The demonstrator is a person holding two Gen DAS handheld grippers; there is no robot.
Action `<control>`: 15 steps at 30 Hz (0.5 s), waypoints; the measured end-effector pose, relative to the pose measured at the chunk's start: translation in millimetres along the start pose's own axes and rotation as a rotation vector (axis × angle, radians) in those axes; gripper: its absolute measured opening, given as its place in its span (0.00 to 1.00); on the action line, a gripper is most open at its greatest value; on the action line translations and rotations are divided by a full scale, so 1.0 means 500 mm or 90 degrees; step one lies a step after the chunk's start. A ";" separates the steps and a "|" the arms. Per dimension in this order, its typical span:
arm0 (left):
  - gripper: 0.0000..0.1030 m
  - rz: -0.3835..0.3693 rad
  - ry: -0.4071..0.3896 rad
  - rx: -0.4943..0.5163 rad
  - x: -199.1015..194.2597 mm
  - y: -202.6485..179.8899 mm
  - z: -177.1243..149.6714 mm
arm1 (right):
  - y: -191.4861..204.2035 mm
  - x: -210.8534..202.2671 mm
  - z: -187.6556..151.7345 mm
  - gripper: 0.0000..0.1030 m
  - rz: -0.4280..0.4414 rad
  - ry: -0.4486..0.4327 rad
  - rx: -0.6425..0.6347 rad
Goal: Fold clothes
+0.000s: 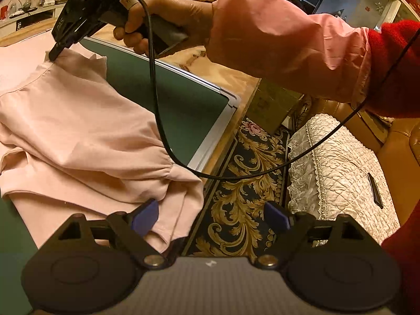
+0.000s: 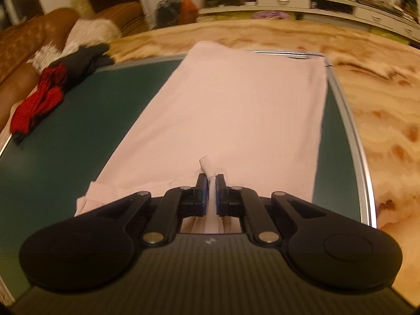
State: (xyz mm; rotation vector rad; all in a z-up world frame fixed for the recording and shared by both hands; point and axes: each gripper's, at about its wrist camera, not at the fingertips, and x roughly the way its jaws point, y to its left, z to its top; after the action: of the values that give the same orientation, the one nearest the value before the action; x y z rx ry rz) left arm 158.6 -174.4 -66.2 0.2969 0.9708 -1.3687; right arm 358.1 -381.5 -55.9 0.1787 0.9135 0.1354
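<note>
A pale pink garment [image 1: 78,136] lies on the green mat [image 1: 183,105], its sleeve bunched and hanging over the mat's near corner. My left gripper [image 1: 210,218] is open, its left blue pad [image 1: 145,216] touching the sleeve cuff, its right pad over the carpet. The right gripper [image 1: 56,50] shows in the left wrist view, pinching the garment's far edge. In the right wrist view the right gripper [image 2: 211,194] is shut on a fold of the pink garment [image 2: 236,110], which stretches flat across the mat [image 2: 65,136].
A red and black pile of clothes [image 2: 52,89] sits at the mat's left edge. The mat lies on a marble-patterned table [image 2: 380,92]. A patterned carpet [image 1: 249,183], a quilted sofa [image 1: 341,170] and a cable [image 1: 162,131] lie beside the table.
</note>
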 end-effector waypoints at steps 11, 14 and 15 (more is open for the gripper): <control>0.88 0.009 0.007 0.003 -0.010 -0.001 0.002 | -0.003 -0.053 -0.037 0.39 0.003 -0.005 0.013; 0.88 0.012 0.013 0.007 -0.012 -0.007 0.003 | 0.005 -0.126 -0.091 0.39 0.040 -0.018 0.012; 0.88 0.013 0.016 0.011 -0.013 -0.010 0.004 | 0.010 -0.149 -0.111 0.39 0.061 -0.020 0.010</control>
State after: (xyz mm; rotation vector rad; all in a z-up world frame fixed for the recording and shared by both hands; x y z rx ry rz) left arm 155.4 -172.4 -58.8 0.3370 0.9745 -1.3591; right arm 268.6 -385.6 -30.4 0.2396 0.8755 0.2137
